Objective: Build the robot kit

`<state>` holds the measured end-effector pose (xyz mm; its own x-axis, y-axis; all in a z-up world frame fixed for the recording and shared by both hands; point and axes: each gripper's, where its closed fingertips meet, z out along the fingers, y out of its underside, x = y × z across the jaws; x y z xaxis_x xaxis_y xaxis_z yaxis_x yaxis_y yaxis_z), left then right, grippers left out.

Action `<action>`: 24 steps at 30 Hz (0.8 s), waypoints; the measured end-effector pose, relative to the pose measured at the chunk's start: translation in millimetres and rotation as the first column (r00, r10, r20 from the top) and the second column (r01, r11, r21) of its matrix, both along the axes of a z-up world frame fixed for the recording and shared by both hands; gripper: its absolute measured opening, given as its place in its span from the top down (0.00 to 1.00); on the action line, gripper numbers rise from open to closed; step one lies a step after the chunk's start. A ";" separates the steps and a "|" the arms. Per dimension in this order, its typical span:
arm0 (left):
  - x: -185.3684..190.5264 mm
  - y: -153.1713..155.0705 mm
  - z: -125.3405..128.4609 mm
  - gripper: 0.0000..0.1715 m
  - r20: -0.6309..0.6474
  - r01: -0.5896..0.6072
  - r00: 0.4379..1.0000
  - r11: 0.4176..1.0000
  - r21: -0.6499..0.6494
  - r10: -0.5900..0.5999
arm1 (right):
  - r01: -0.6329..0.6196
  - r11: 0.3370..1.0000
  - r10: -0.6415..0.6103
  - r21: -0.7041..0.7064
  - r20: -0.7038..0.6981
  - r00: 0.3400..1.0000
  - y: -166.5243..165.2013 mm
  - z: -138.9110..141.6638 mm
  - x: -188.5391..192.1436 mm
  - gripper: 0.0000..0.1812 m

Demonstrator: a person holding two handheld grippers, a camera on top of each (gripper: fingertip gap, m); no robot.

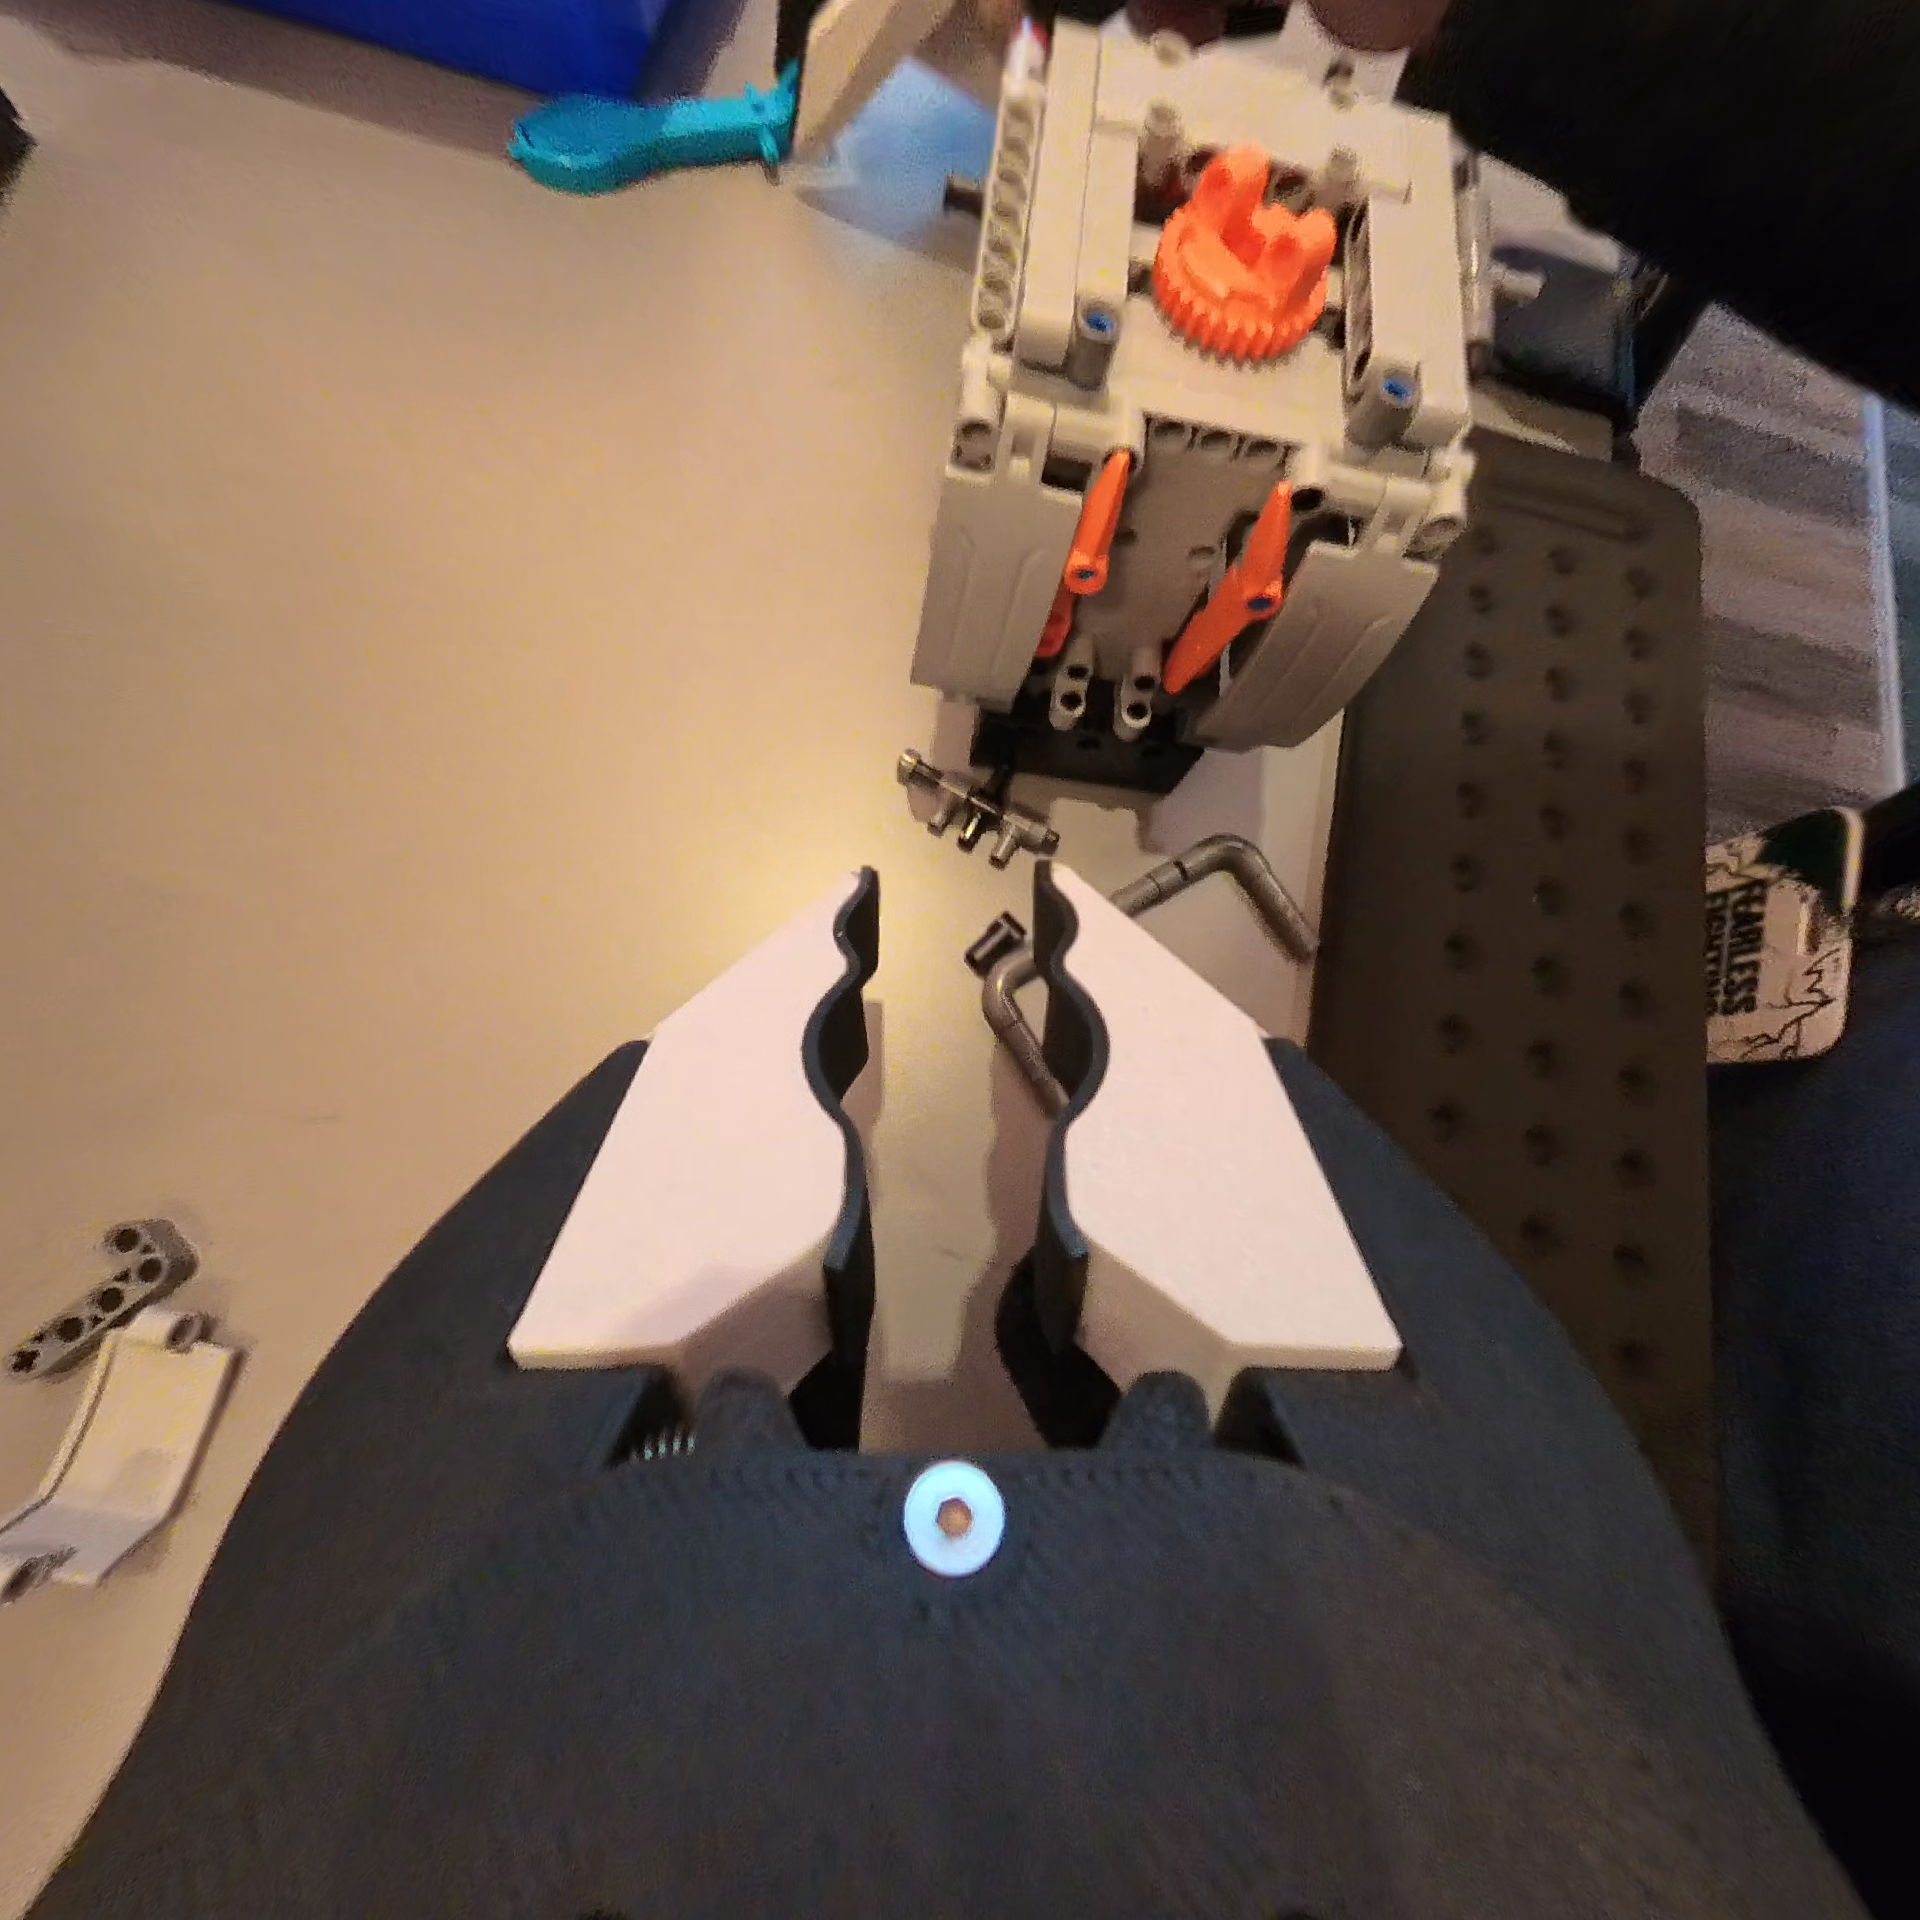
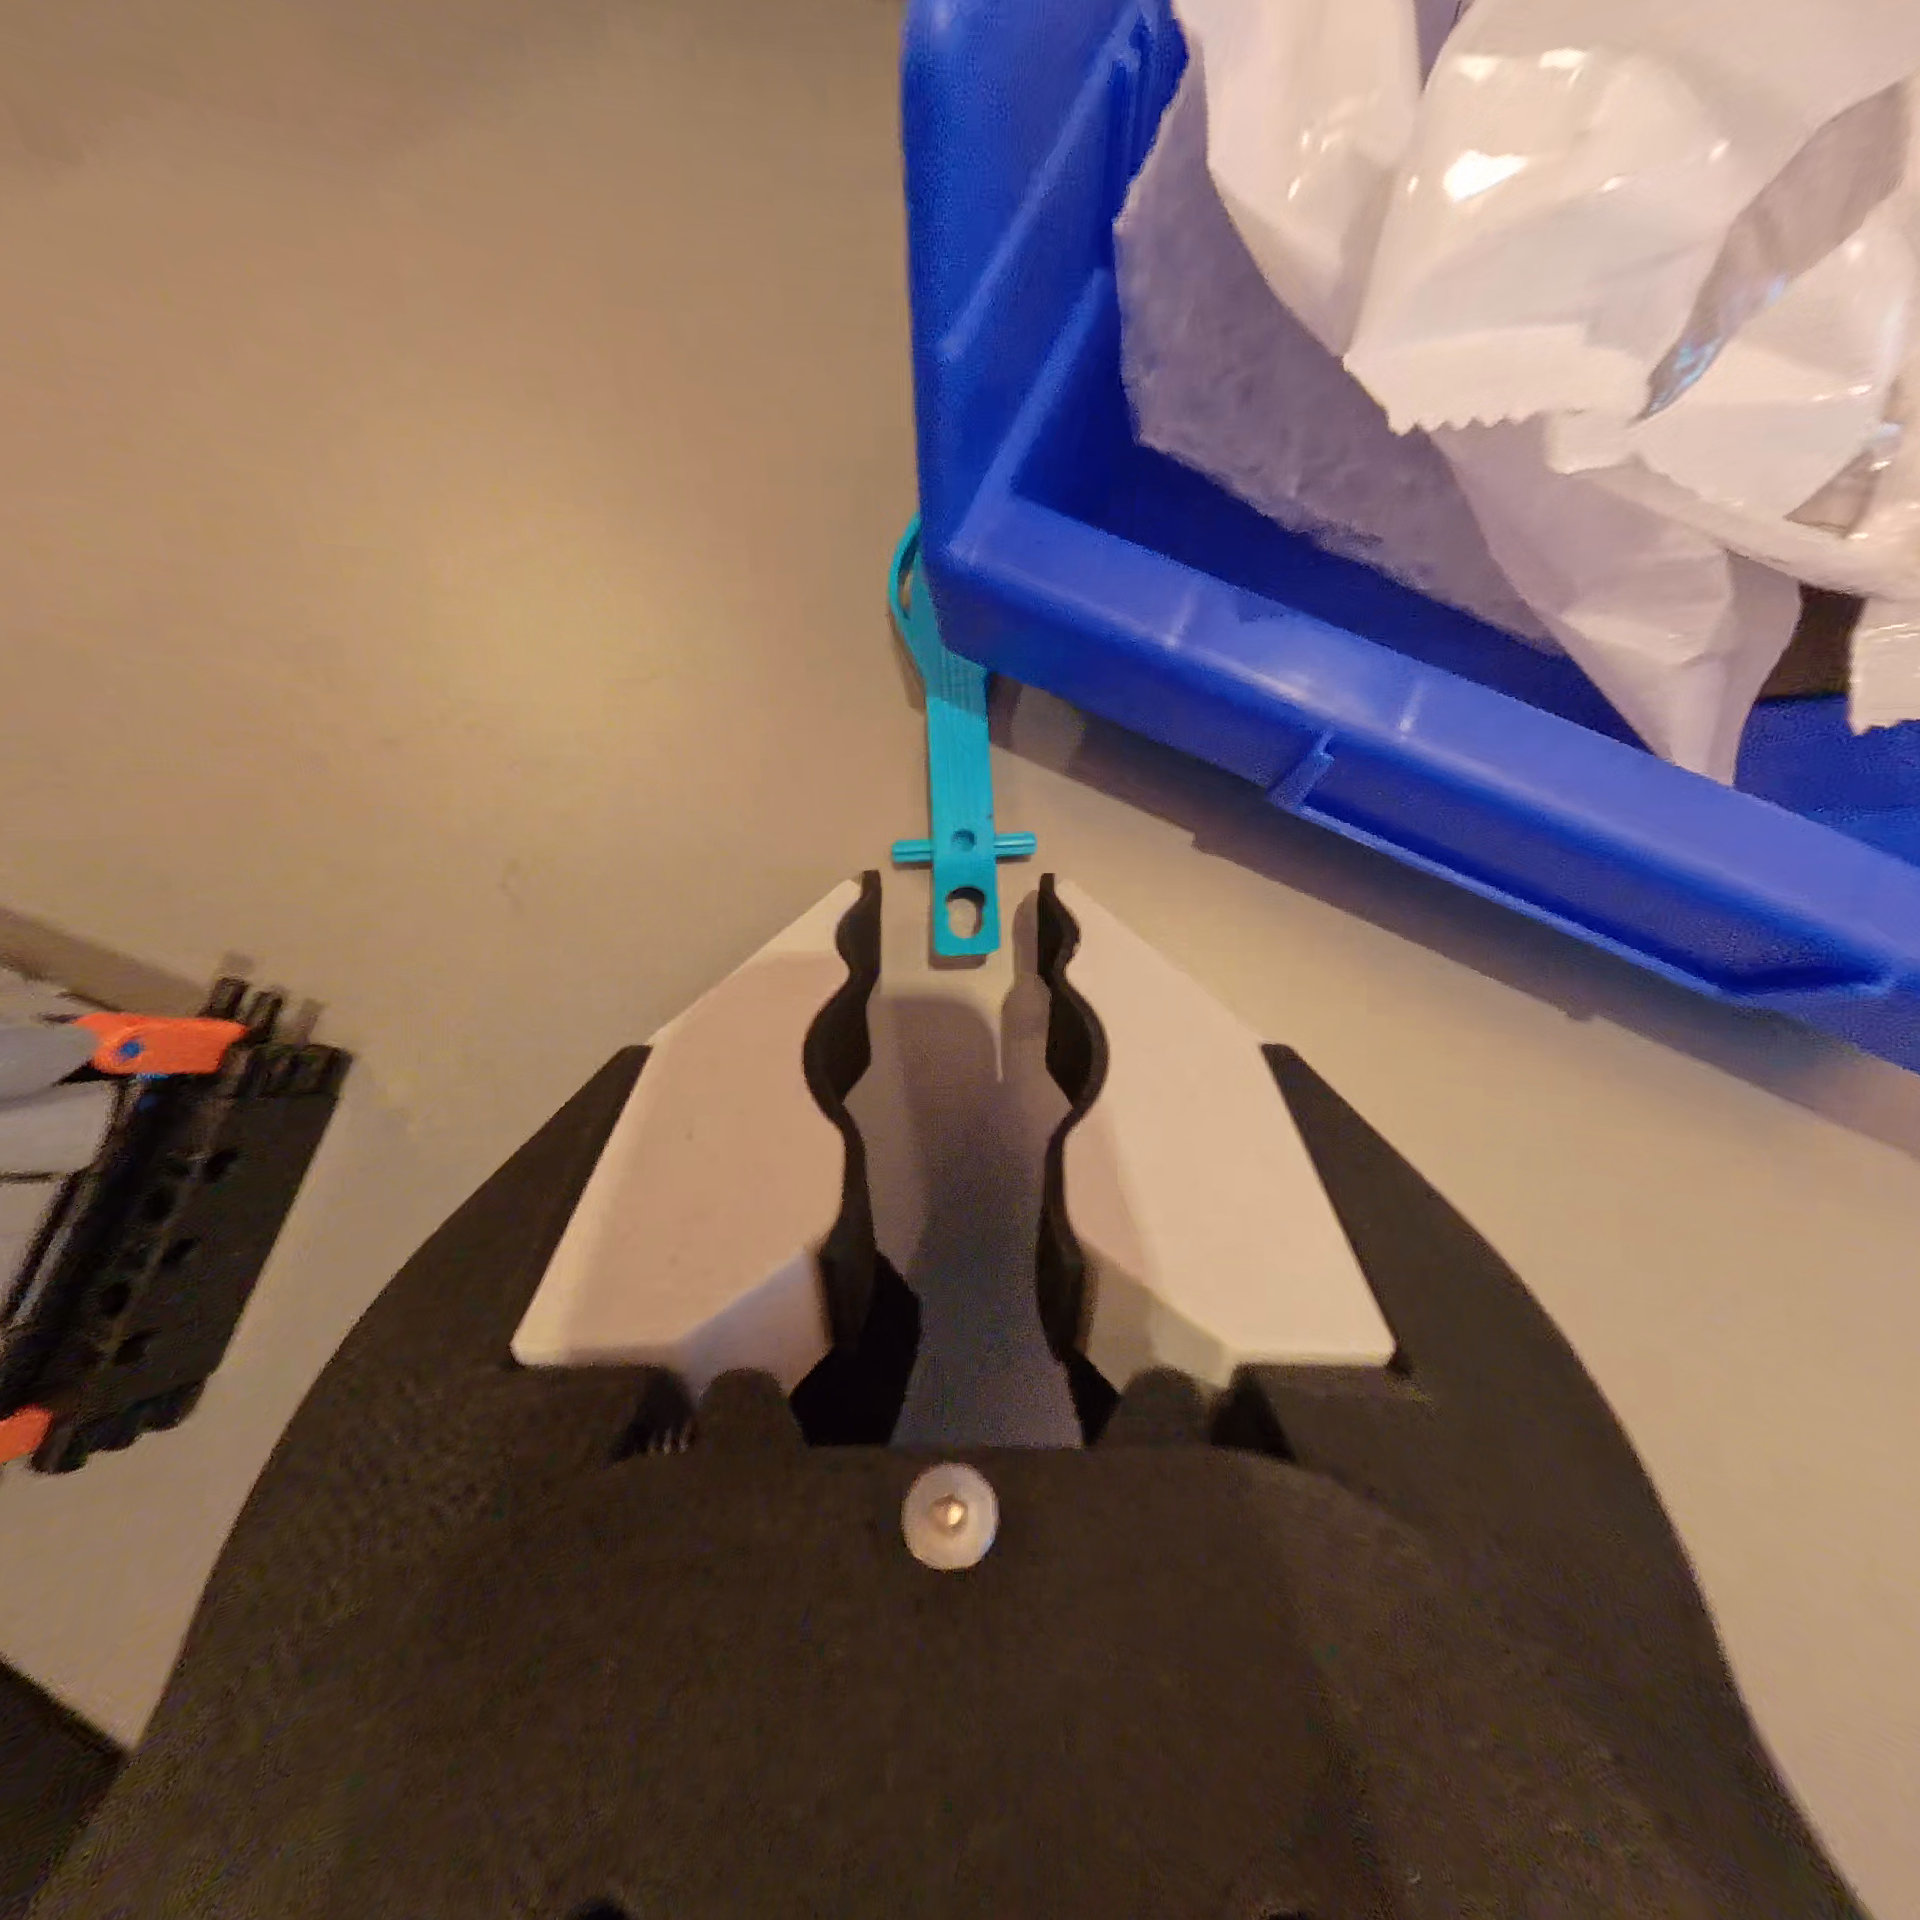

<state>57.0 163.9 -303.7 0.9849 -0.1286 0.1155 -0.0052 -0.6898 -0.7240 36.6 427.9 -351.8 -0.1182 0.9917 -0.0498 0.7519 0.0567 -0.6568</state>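
Left wrist view: the left gripper [image 1: 956, 883] hovers low over a beige desk [image 1: 416, 623], its jaws spread and holding nothing. Between the tips lie a small black pin [image 1: 994, 938] and a bent grey rod [image 1: 1023, 1029], which runs under the jaw on the 3 o'clock side. Just past the tips, at 12 o'clock, sits a short grey connector bar [image 1: 977, 805]. Beyond it stands a grey brick-built model [image 1: 1195, 499] with an orange gear [image 1: 1242, 270] on top and two orange blades [image 1: 1226, 613] on its front. A second bent rod [image 1: 1216, 883] lies at 2 o'clock, beside a dark perforated plate [image 1: 1517, 831]. At 8 o'clock rest a grey angled beam [image 1: 104, 1288] and a white panel [image 1: 125, 1444], touching. A teal tool [image 1: 644, 135] lies far off at 11 o'clock.

Right wrist view: the right gripper [image 2: 961, 883] also has its jaws spread and empty. The flat end of the teal tool [image 2: 961, 914] lies on the desk right between the tips, its handle running away to 12 o'clock against the corner of a blue bin [image 2: 1351, 727]. Crumpled white plastic [image 2: 1507, 312] fills the bin. At 9 o'clock, the edge of the model [image 2: 135, 1195] shows, blurred.
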 end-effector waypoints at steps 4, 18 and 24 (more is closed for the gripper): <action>-9.9 3.7 12.1 0.85 -0.015 -0.042 0.999 0.998 0.038 0.042 | -0.052 0.998 0.051 -0.035 -0.034 0.998 -7.2 3.2 -5.6 0.95; 11.5 75.6 118.7 0.76 0.406 -0.115 0.912 0.918 0.381 -0.054 | -0.422 0.856 0.246 -0.299 -0.483 0.841 -137.1 186.7 47.5 0.95; 12.7 89.1 145.0 0.79 0.707 -0.292 0.698 0.858 0.423 -0.111 | -0.355 0.931 0.353 0.082 -0.445 0.823 -178.1 174.8 42.9 0.95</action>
